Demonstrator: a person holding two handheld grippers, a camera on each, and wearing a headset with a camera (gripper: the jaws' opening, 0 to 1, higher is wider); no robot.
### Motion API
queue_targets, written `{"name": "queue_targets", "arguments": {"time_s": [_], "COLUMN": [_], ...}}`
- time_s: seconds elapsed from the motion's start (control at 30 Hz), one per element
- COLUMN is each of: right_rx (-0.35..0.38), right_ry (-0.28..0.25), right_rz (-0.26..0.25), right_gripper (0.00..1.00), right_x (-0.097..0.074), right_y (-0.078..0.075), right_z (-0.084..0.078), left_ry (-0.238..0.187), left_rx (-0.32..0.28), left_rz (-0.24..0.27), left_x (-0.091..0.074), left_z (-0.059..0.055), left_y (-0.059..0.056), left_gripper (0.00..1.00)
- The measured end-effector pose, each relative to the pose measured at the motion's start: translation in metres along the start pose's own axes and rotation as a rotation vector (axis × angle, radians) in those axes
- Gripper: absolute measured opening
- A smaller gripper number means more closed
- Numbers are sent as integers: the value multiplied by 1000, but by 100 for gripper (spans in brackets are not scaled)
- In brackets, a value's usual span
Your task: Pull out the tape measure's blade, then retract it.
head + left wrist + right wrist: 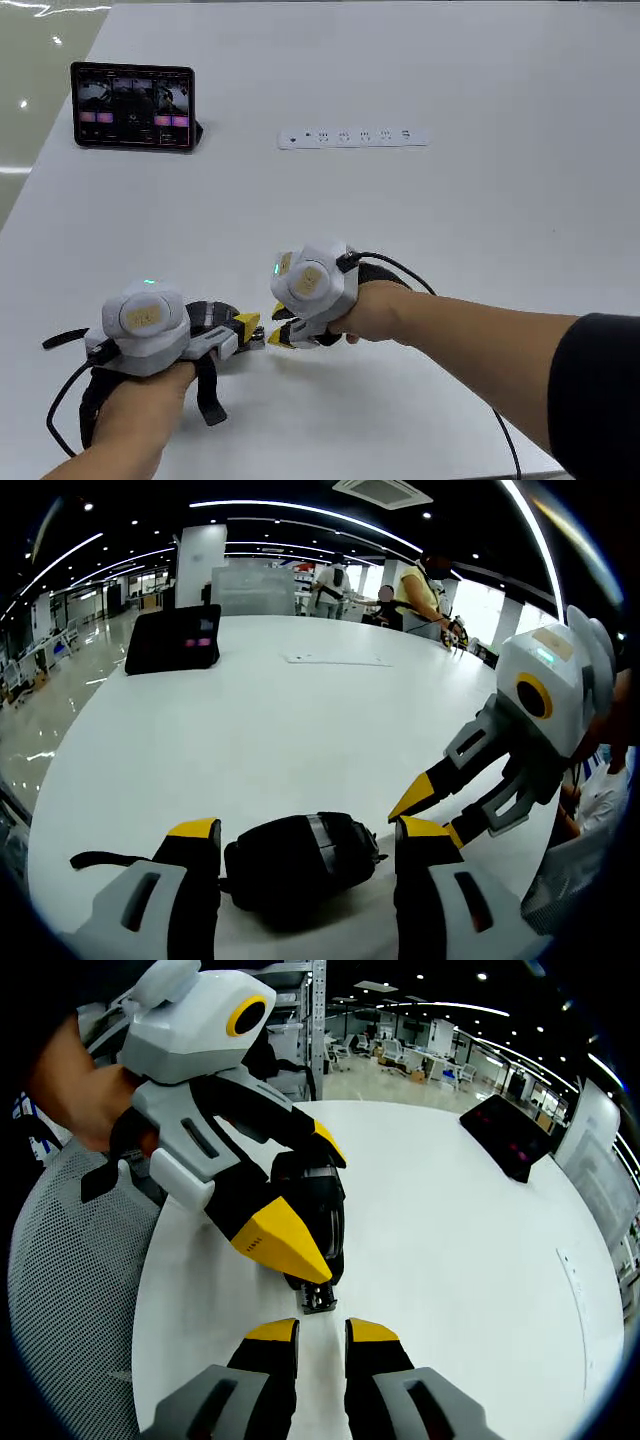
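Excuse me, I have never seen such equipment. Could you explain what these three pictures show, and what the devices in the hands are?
A person holds two hand-operated grippers over a white table. The head view comes from a headset camera; the two round views come from cameras on the grippers. The left gripper appears to clamp a black tape measure. The right gripper, jaws nearly together, points at its blade tip. A tablet and a power strip sit farther back.
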State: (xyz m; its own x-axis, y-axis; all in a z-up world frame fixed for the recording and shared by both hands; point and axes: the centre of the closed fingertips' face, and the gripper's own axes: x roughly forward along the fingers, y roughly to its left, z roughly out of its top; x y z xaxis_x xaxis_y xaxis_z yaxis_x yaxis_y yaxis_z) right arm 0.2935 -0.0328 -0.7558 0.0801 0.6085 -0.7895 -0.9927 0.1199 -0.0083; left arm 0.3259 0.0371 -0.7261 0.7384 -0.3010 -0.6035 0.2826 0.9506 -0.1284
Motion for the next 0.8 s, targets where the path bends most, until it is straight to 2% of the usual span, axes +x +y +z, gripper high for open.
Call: {"name": "queue_targets", "arguments": {"time_s": [0.13,0.27,0.53,0.73,0.8], "right_rx": [12,37,80,128,114], "right_ry": [-12,-40,-81,-123,-125], "right_rz": [-21,-47,-77,-104,-121], "right_gripper": [16,16,18,22,22], "right_x": [-10,-21,-40,-53,-58], "right_y": [1,1,4,4,4], "right_z": [-6,-11,-21,-24,-26], "left_ry": [3,3,3,-3,-6], "left_rx": [-9,1,29,45,52], "left_rz": [-23,-47,-75,-115,-129], "left_x": [-2,-7,-14,-22,-26], "left_z": [-1,-5,-8,-7,-6], "left_y": [-1,-3,7,0,-2], "left_gripper": [70,78,87,98,99]}}
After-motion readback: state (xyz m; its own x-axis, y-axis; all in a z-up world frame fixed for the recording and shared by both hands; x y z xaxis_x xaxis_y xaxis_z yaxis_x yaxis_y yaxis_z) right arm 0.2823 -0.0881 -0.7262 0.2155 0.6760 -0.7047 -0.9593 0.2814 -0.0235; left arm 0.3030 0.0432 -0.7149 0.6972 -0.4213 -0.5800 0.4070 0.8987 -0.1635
